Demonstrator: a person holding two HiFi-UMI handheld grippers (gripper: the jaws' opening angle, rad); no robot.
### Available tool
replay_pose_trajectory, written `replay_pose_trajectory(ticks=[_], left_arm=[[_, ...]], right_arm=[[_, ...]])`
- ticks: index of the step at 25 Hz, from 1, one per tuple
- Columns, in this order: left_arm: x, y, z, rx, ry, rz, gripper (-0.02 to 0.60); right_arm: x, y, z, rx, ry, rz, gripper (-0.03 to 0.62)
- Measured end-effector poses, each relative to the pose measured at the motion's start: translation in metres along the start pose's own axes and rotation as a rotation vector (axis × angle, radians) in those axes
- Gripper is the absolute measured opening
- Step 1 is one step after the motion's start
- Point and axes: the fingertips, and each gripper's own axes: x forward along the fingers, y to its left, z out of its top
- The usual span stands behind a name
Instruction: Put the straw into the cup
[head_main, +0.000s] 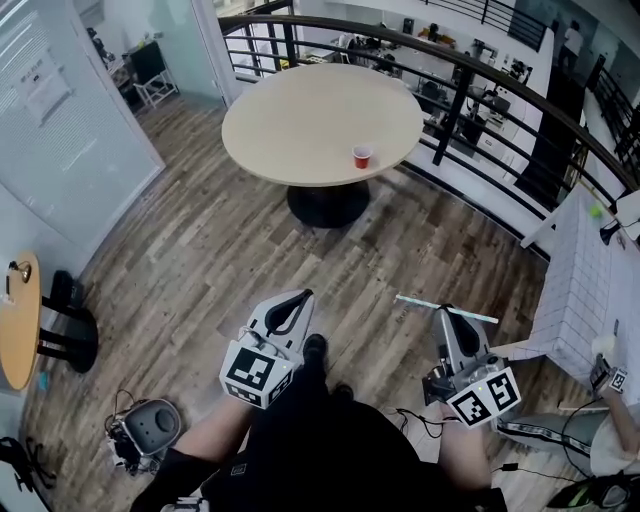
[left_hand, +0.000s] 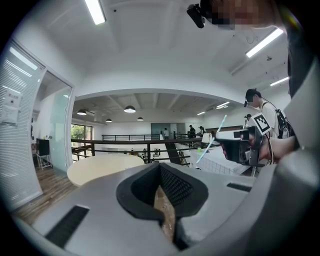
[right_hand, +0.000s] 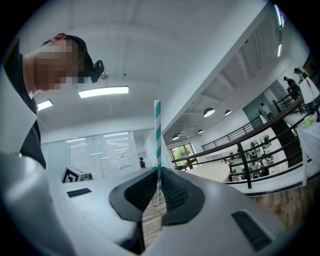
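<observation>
A small red cup (head_main: 362, 156) stands near the front right edge of a round beige table (head_main: 310, 120), far ahead of both grippers. My right gripper (head_main: 448, 314) is shut on a teal-and-white striped straw (head_main: 446, 309), which lies crosswise in the head view. In the right gripper view the straw (right_hand: 157, 140) rises upright from the shut jaws of that gripper (right_hand: 158, 174). My left gripper (head_main: 299, 298) is shut with nothing in it, low over the wooden floor. In the left gripper view this gripper (left_hand: 161, 169) faces the table (left_hand: 102, 167), with the straw (left_hand: 210, 142) at the right.
A dark curved railing (head_main: 480, 70) runs behind the table. A white gridded surface (head_main: 585, 290) stands at the right. At the left are a small round wooden table (head_main: 20, 320) and a glass wall (head_main: 60, 130). A grey device (head_main: 148, 428) lies on the floor.
</observation>
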Motion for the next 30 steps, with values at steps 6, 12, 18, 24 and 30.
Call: replay_pose_trajectory(ticks=[6,12,18,24,30], left_arm=[[0.031,0.015,-0.001,-0.016,-0.005,-0.002,0.006],[0.067,0.056,-0.001,-0.034,-0.011,0.003,0.006],[0.11,0.125,0.008,-0.043,-0.015,0.004,0.006],[0.153,0.207,0.021,-0.048,-0.034,-0.005,0.006],[0.184,0.261,0.024,-0.064,-0.02,-0.02,0.006]], right_arm=[[0.021,-0.024,0.003,-0.005,0.01,-0.013,0.037],[0.071,-0.049,0.005,-0.014,0.024,-0.025,0.037],[0.149,-0.07,0.006,-0.021,0.045,-0.038,0.037],[0.238,-0.086,0.013,-0.031,0.048,-0.068,0.037],[0.301,-0.093,0.014,-0.032,0.05,-0.078,0.037]])
